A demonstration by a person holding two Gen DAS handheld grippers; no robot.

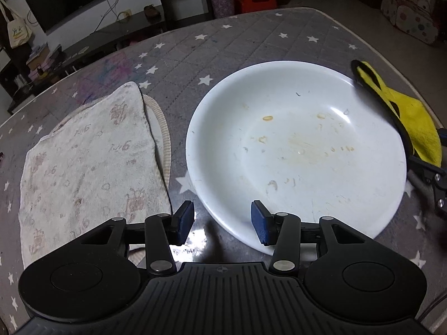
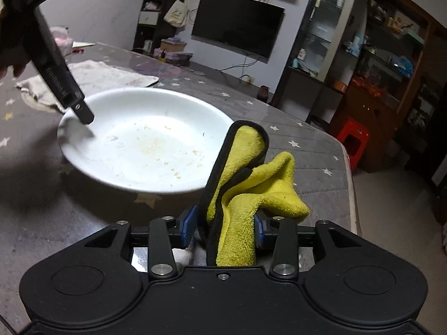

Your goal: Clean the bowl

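Note:
A white bowl (image 1: 296,150) with dried yellowish stains sits on the grey star-patterned table cover (image 1: 251,42). My left gripper (image 1: 222,217) is open over the bowl's near rim, with one pad outside the bowl and the other above its inside; neither pad presses on the rim. In the right wrist view one of its fingers (image 2: 81,111) hangs at the far-left rim of the bowl (image 2: 145,142). My right gripper (image 2: 225,223) is shut on a yellow cloth (image 2: 251,195) with black edging, which stands up between the pads just right of the bowl. The yellow cloth (image 1: 413,122) also shows beside the bowl's right rim.
A pale, printed towel (image 1: 89,162) lies flat left of the bowl, over a striped round mat (image 1: 164,136). The table's far edge runs behind the bowl, with a red stool (image 2: 353,139) on the floor beyond. A television (image 2: 237,22) and shelves line the walls.

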